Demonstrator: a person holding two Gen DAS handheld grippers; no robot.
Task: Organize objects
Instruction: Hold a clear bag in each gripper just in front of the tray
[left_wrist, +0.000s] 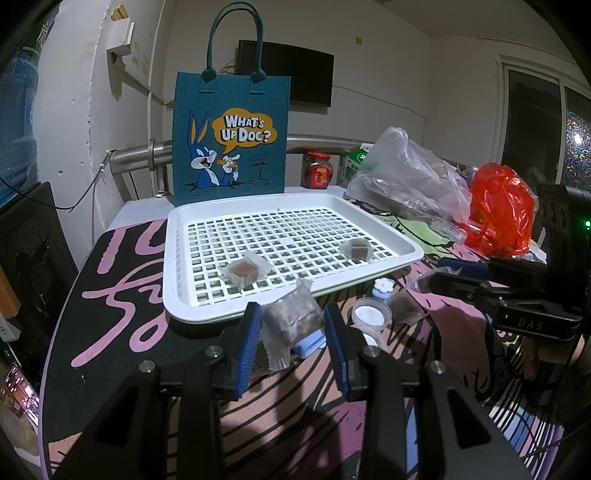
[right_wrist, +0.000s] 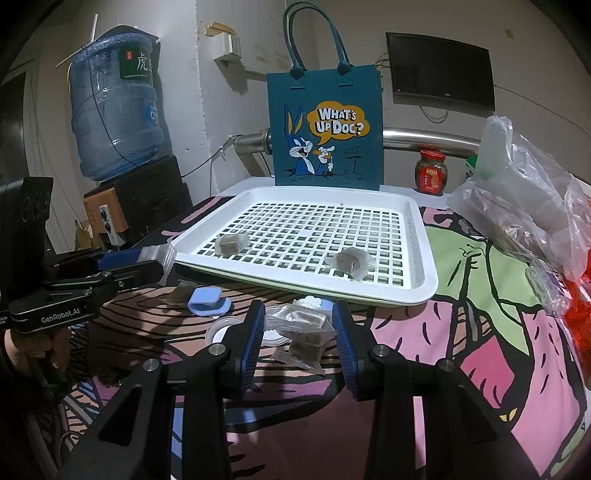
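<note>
Blue-padded left claw (left_wrist: 291, 328) grips a wrapped snack cube (left_wrist: 291, 319) just before the white tray (left_wrist: 173, 258), likely to join two cubes already inside. Right claw (right_wrist: 298, 332) likewise clamps a packet (right_wrist: 304, 326) above the patterned surface (right_wrist: 461, 332), apparently tray-bound too.

Open grid tray (right_wrist: 424, 258) centre between two wrapped cubes (right_wrist: 232, 242); tote bag (right_wrist: 327, 122) behind, plastic bags (right_wrist: 524, 199) rightward.
</note>
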